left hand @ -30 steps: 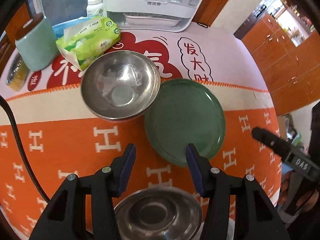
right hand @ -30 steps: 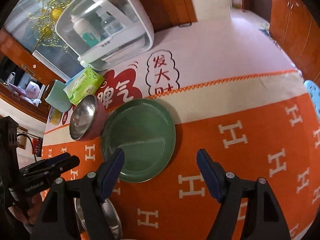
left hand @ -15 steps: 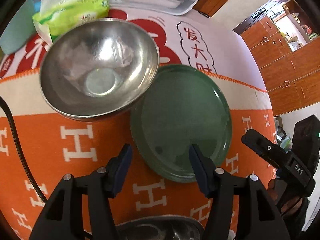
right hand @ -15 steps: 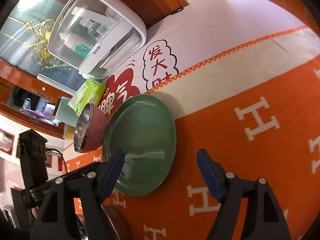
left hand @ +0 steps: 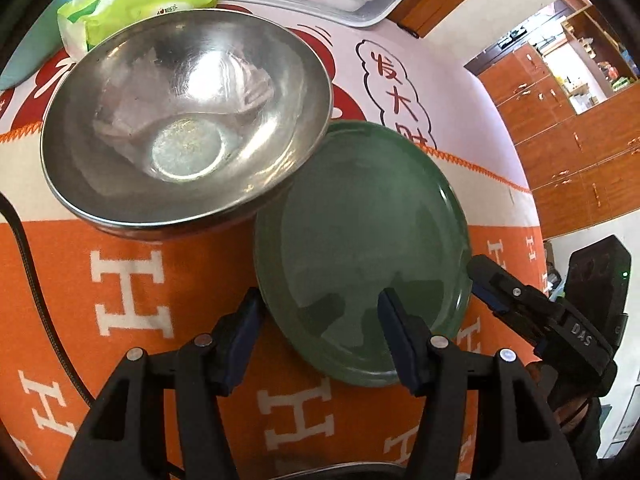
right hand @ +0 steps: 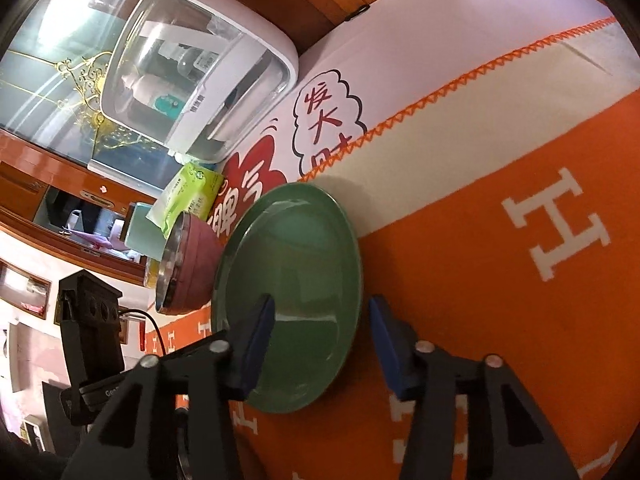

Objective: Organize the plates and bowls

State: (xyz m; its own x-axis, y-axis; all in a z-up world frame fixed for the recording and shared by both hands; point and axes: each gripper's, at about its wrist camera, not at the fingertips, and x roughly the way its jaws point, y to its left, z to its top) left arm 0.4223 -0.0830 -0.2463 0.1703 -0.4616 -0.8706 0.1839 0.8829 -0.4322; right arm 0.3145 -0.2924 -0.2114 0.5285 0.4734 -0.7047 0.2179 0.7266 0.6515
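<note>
A green plate (left hand: 360,240) lies flat on the orange cloth, beside a steel bowl (left hand: 184,120) whose rim overlaps its left edge. My left gripper (left hand: 320,316) is open, its jaws either side of the plate's near-left rim. My right gripper (right hand: 320,320) is open and straddles the plate's (right hand: 292,280) right rim; it also shows in the left wrist view (left hand: 520,300). The bowl, reddish outside (right hand: 188,264), stands left of the plate. A second steel bowl's rim (left hand: 340,472) shows under my left gripper.
A green tissue pack (left hand: 136,0) and a white lidded appliance (right hand: 200,80) stand behind the bowl. A pale green cup (right hand: 140,232) stands far left. The orange cloth (right hand: 520,280) stretches to the right.
Both grippers have moved forward and closer to the green plate. The right gripper's jaws now straddle its right rim and the left gripper's jaws its near-left rim. The plate and bowl have not moved.
</note>
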